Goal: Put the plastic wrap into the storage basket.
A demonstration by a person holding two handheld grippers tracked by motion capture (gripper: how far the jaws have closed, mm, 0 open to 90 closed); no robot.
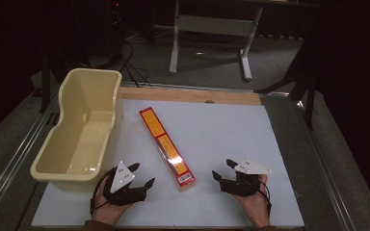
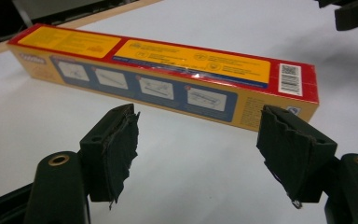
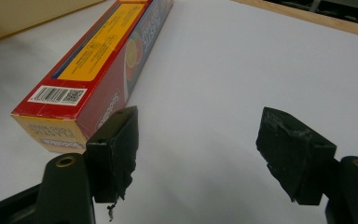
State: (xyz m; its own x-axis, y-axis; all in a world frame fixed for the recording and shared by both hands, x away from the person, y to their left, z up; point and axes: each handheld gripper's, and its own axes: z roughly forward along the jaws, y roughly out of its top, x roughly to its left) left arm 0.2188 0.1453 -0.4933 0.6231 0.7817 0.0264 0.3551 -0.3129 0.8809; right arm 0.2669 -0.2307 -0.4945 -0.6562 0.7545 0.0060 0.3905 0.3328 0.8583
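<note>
A: Entry, near first. My left hand-held gripper point(image 1: 137, 177) and right hand-held gripper point(image 1: 224, 169) both rest low at the near edge of the tabletop point(image 1: 231, 130), jaws spread wide, nothing between them. The box point(image 1: 166, 146) lies flat between the two, touching neither.

B: Which step?

A: Approach, I judge; no grasp yet. Next move calls for one hand-held gripper to close in on the box's near end, squared across its narrow width before squeezing. The bin point(image 1: 79, 130) at far left looks the likely destination.

B: What do the views add?

A: Left gripper view gives the box's point(image 2: 168, 77) long side with its picture panels; right gripper view gives the barcode end point(image 3: 56, 95), just beside my left-hand jaw there. The high view alone takes in the bin.
</note>
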